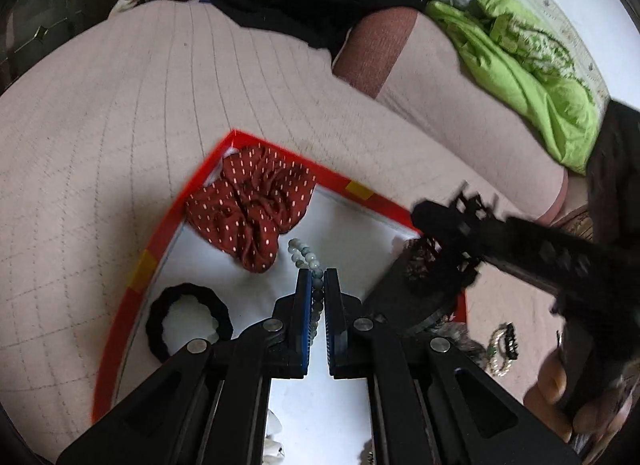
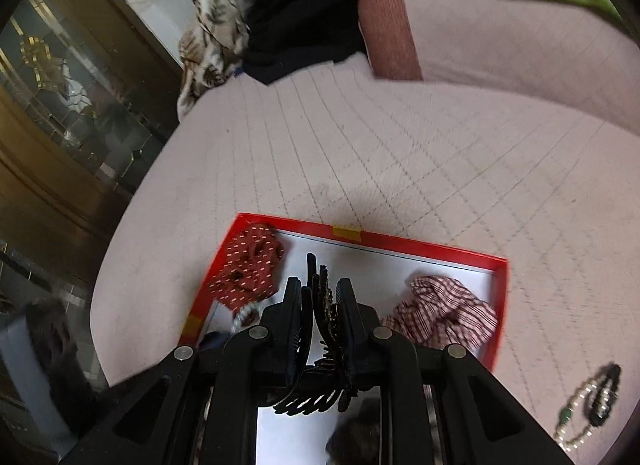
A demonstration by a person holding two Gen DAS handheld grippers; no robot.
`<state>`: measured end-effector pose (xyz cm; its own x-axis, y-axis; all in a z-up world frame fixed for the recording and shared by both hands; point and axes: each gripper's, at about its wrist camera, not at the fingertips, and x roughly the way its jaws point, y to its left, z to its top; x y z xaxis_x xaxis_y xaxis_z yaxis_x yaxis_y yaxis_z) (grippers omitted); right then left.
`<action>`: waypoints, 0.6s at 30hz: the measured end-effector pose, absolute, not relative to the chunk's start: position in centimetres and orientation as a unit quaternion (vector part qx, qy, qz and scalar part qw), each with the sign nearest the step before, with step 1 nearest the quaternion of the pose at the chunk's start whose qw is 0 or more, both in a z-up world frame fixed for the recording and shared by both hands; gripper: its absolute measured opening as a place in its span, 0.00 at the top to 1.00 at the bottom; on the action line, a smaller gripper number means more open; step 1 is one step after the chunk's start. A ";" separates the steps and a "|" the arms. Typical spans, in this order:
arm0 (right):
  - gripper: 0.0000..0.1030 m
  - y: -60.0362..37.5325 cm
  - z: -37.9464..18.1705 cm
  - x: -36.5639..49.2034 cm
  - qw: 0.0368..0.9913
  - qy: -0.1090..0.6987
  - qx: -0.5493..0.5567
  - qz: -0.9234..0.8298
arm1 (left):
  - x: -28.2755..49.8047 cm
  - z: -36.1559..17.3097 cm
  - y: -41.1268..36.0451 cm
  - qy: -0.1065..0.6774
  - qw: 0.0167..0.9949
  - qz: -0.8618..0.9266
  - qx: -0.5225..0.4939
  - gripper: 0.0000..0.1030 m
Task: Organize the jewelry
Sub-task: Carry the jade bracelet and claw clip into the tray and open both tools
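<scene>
Left gripper [image 1: 318,285] clamped on bead bracelet [image 1: 306,255], its strand running lengthwise up-frame above red box [image 1: 136,265] at lower centre; right gripper [image 2: 320,297] clamped on black hair claw [image 2: 326,305], hanging above the box's white floor, 2 loads poised, neither nearer.

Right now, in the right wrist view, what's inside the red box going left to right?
Red dotted scrunchie → black hair claw, gripped by the right tool → red-and-white checked scrunchie, all over the red box.
</scene>
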<state>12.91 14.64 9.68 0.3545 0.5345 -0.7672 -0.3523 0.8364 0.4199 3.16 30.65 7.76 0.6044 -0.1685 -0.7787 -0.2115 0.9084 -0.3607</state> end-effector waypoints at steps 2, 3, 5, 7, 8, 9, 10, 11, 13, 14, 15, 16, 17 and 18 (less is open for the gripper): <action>0.81 14.9 8.7 13.8 0.811 0.509 0.100 0.271 | 3.4 7.3 30.6 0.450 0.869 0.020 -0.207 0.95; 0.81 15.1 8.2 14.3 0.807 0.515 0.105 0.270 | 3.6 7.1 30.7 0.451 0.868 0.024 -0.205 0.95; 0.81 15.3 7.3 15.1 0.800 0.525 0.115 0.266 | 3.9 6.7 31.2 0.453 0.866 0.029 -0.209 0.95; 0.81 15.5 6.5 15.7 0.794 0.533 0.125 0.263 | 4.2 6.2 31.6 0.459 0.861 0.032 -0.216 0.95; 0.81 15.5 6.1 16.0 0.791 0.538 0.130 0.261 | 4.2 5.9 31.8 0.463 0.858 0.033 -0.220 0.95; 0.81 15.5 5.7 16.1 0.788 0.541 0.135 0.260 | 4.3 5.6 32.0 0.466 0.856 0.034 -0.222 0.95; 0.81 15.5 5.5 16.3 0.785 0.544 0.140 0.259 | 4.3 5.5 32.1 0.468 0.854 0.035 -0.224 0.95; 0.81 15.5 5.2 16.4 0.784 0.547 0.142 0.258 | 4.3 5.3 32.2 0.469 0.853 0.035 -0.226 0.95; 0.80 15.5 4.8 16.5 0.784 0.549 0.142 0.254 | 4.3 5.2 32.2 0.469 0.852 0.033 -0.227 0.95; 0.79 15.4 4.8 16.4 0.784 0.549 0.142 0.253 | 4.3 5.1 32.2 0.469 0.852 0.033 -0.228 0.95; 0.79 15.3 4.8 16.5 0.785 0.549 0.141 0.250 | 4.3 5.1 32.2 0.469 0.852 0.033 -0.228 0.95; 0.79 15.3 4.8 16.5 0.786 0.549 0.138 0.248 | 4.3 5.1 32.2 0.469 0.852 0.034 -0.228 0.95; 0.79 15.4 4.9 16.4 0.789 0.547 0.134 0.246 | 4.3 5.1 32.3 0.469 0.853 0.035 -0.227 0.95; 0.79 15.4 5.0 16.4 0.791 0.546 0.131 0.245 | 4.3 5.1 32.2 0.468 0.853 0.036 -0.227 0.95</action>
